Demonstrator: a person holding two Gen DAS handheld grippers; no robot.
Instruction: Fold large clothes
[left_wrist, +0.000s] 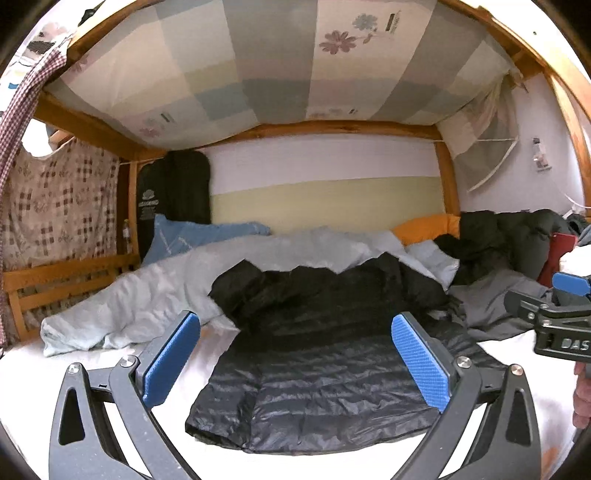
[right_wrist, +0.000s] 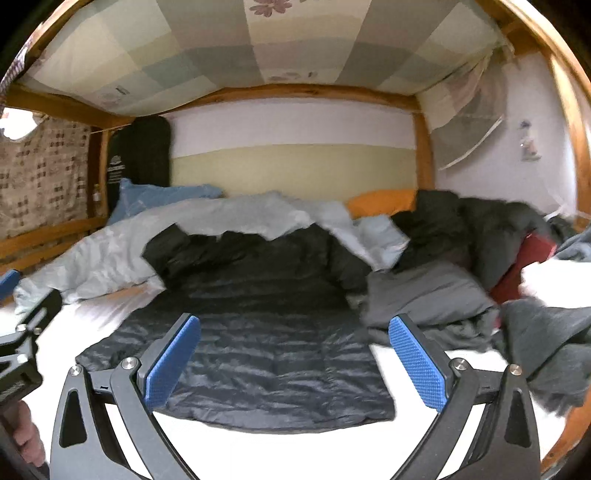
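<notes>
The black quilted jacket (left_wrist: 317, 373) lies spread flat on the white sheet (left_wrist: 110, 358) of the lower bunk, its hem toward the cameras and its upper part bunched against the pale grey duvet (left_wrist: 147, 291) heaped behind it. The left gripper (left_wrist: 295, 362) hovers above the near edge of the jacket with its blue-padded fingers (left_wrist: 171, 358) spread wide apart; nothing sits between them and neither pad touches the fabric. The right gripper (right_wrist: 293, 360) is in the same state: fingers (right_wrist: 417, 360) fully apart, empty, positioned over the near portion of the jacket (right_wrist: 266, 347). In the left wrist view, the right gripper appears at the right edge, side by side with the left one, with part of the person's hand (left_wrist: 583, 395) below it. To the right of the jacket lies a folded grey garment (right_wrist: 424, 291), with a dark crumpled garment (right_wrist: 461, 221) behind it and a red item (right_wrist: 524, 266) beside that. A blue pillow (left_wrist: 192, 236) and an orange pillow (left_wrist: 424, 229) rest against the far wall. A checked mattress cover (left_wrist: 258, 59) fills the wooden frame (left_wrist: 332, 127) overhead.
</notes>
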